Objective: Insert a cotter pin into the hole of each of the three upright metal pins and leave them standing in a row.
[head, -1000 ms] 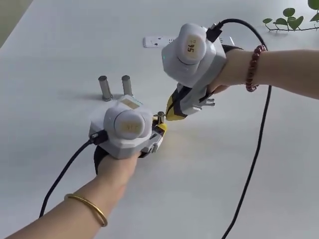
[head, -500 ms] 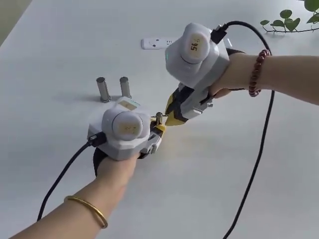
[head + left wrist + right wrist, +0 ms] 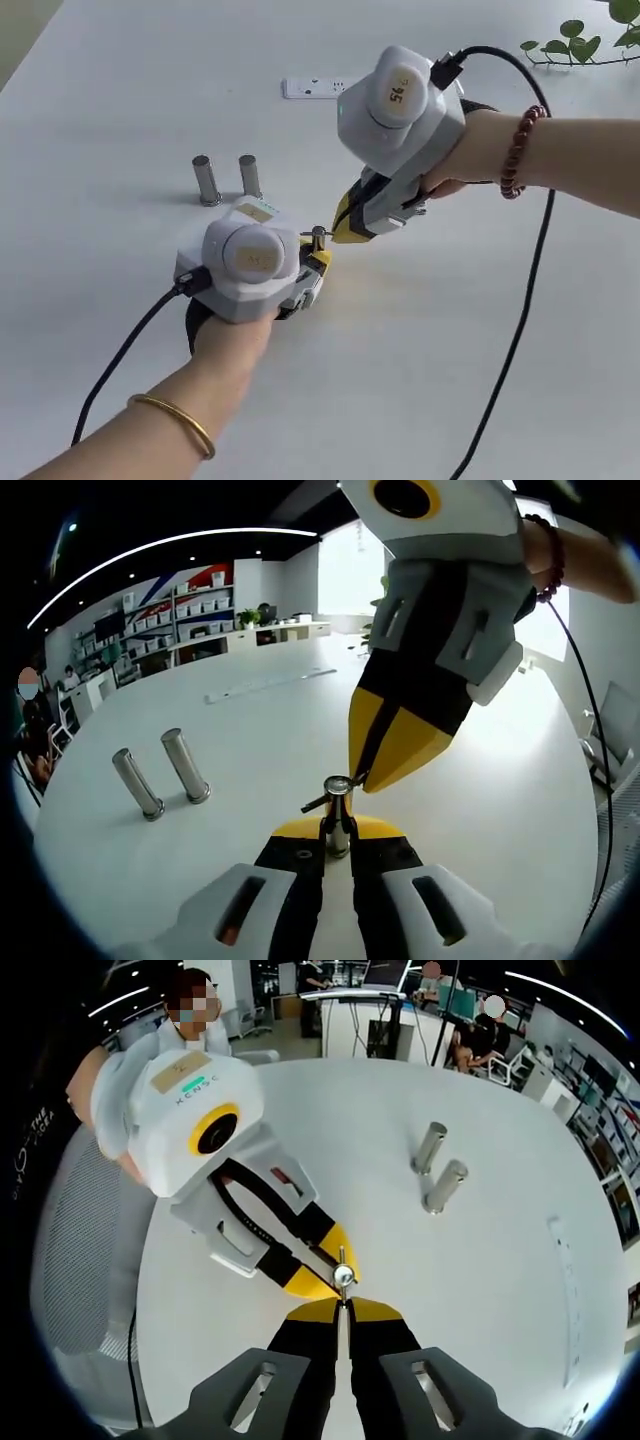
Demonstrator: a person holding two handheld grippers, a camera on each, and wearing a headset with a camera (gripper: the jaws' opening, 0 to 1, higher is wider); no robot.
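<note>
**Desk:** What does the wide frame show?

**Photographer:** A white workbench (image 3: 120, 90), with two hand-held grippers meeting nose to nose near its middle. The left gripper (image 3: 318, 258) reaches in low from the near side. The right gripper (image 3: 345, 231) angles down from the far right, its tips just beside the left one's.

**Desk:** And the row?

**Photographer:** The two standing pins (image 3: 206, 180) are upright, side by side, behind and to the left of the grippers and well apart from them. Whether either carries a cotter pin is too small to tell.

**Desk:** The third?

**Photographer:** The third metal pin (image 3: 338, 820) is upright, its long axis vertical. The left gripper's yellow-tipped jaws are clamped on its shaft, and its drilled head stands clear above them.

**Desk:** Which relation does the next move turn on?

**Photographer:** The cotter pin (image 3: 314, 803) lies crosswise through that head, in line with the right gripper's jaws. Its free end pokes out on the side away from the right gripper. Those jaws are drawn together on what looks like the cotter pin's near end, with their tips touching the pin's head. The right hand is the nearer one. By my reading, any further seating runs straight along that line while the left hand braces the shaft.
</note>
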